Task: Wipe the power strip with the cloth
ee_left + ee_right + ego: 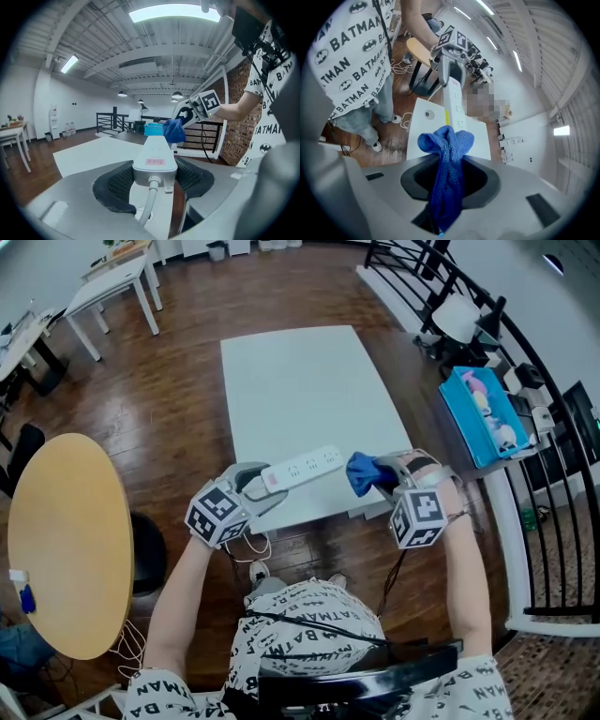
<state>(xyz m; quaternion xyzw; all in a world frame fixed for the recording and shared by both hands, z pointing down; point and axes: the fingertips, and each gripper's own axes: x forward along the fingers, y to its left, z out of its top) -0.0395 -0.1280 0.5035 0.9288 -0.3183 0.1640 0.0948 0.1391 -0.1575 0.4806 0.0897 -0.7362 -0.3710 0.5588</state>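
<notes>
White bench (300, 381) | my left tongs (255, 491) clamp power strip (302, 467) | right tongs (389, 474) pinch cloth (364, 474) beside its end | wiping mostly ahead

Loft office: white desks (114, 282), black railing (105, 123), brick wall (233, 126).

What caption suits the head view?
Left gripper holds a long white plastic power strip over the white table; right gripper holds a bunched blue cloth by its end.

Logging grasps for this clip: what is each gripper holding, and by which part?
The left gripper clamps the white power strip at its cord end. The right gripper pinches the blue cloth, which is bunched, with a wad sticking out past the jaws.
</notes>
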